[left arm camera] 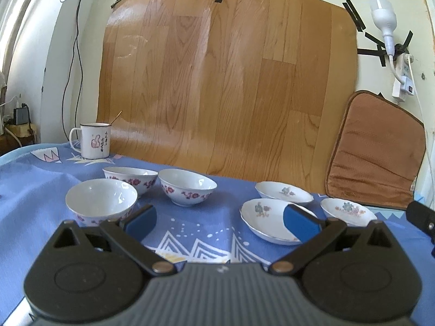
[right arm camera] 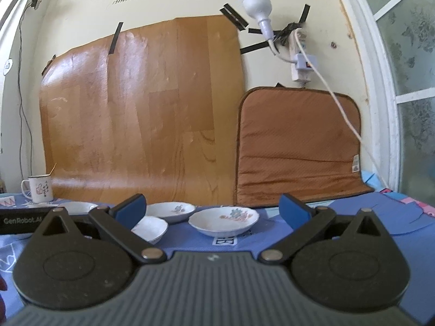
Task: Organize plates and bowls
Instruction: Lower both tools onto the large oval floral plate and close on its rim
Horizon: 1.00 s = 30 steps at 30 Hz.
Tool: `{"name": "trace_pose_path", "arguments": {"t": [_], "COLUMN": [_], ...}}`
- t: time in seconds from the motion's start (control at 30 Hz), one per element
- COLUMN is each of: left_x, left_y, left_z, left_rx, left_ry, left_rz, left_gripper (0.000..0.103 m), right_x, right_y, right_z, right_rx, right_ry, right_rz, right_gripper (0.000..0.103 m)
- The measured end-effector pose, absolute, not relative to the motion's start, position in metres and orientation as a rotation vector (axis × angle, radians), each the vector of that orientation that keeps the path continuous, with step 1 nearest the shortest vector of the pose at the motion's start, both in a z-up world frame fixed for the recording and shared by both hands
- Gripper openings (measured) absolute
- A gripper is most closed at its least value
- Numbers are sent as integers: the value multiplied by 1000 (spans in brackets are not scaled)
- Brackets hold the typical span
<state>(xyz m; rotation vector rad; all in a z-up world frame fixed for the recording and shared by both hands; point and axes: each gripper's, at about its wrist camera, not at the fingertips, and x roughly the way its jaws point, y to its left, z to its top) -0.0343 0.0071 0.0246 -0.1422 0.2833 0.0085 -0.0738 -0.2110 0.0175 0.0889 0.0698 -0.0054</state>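
In the left wrist view three floral bowls stand apart on the blue cloth: a near one (left arm camera: 101, 199), a rear one (left arm camera: 130, 178) and a middle one (left arm camera: 187, 186). To the right lie three shallow flowered plates: a back one (left arm camera: 284, 191), a near one (left arm camera: 267, 216) and a right one (left arm camera: 348, 209). My left gripper (left arm camera: 220, 220) hangs open above the cloth between the bowls and the plates, holding nothing. In the right wrist view my right gripper (right arm camera: 213, 207) is open and empty, with a plate (right arm camera: 224, 221) just beyond its fingertips and two more plates (right arm camera: 171, 210) (right arm camera: 151, 228) to the left.
A white enamel mug (left arm camera: 93, 141) with a spoon stands at the table's back left. A wood-pattern sheet (left arm camera: 225, 81) and a brown cushion (left arm camera: 378, 152) lean on the wall behind. A lamp bulb (right arm camera: 257, 6) and a power strip (right arm camera: 301, 62) hang on the wall. The other gripper's black body (right arm camera: 20, 220) shows at left.
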Motion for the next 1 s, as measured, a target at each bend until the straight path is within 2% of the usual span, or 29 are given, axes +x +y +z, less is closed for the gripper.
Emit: {"name": "trace_pose_path", "arguments": {"t": [0.47,0.63,0.7,0.77,0.8,0.87,1.0], "left_x": [-33,-32,-31,-31,-31,-30,-30], "left_y": [15,19,21,22,22,22,22], "left_z": [24,24,24,24,24,24,23], "left_rx": [-190,-215,-226,-236,-239,-244,-247], "left_ry": [305,310,314,318,319,320,318], "left_rz": [-10,-19,-23,-25,-25,-25,-26], "left_gripper": [103,103,103,103,103,103,103], "right_x": [-71,-55,-43,-26,-19,1,44], "right_y": [-209,-220,-227,-227,-224,-220,-213], "right_z": [19,24,30,40,42,46,36], "right_rx": [75,166,236,251,244,238,292], "right_ry": [92,200,262,317,340,408,565], "right_rz": [5,75,117,149,160,194,239], "right_gripper": [103,103,98,82,79,63,45]}}
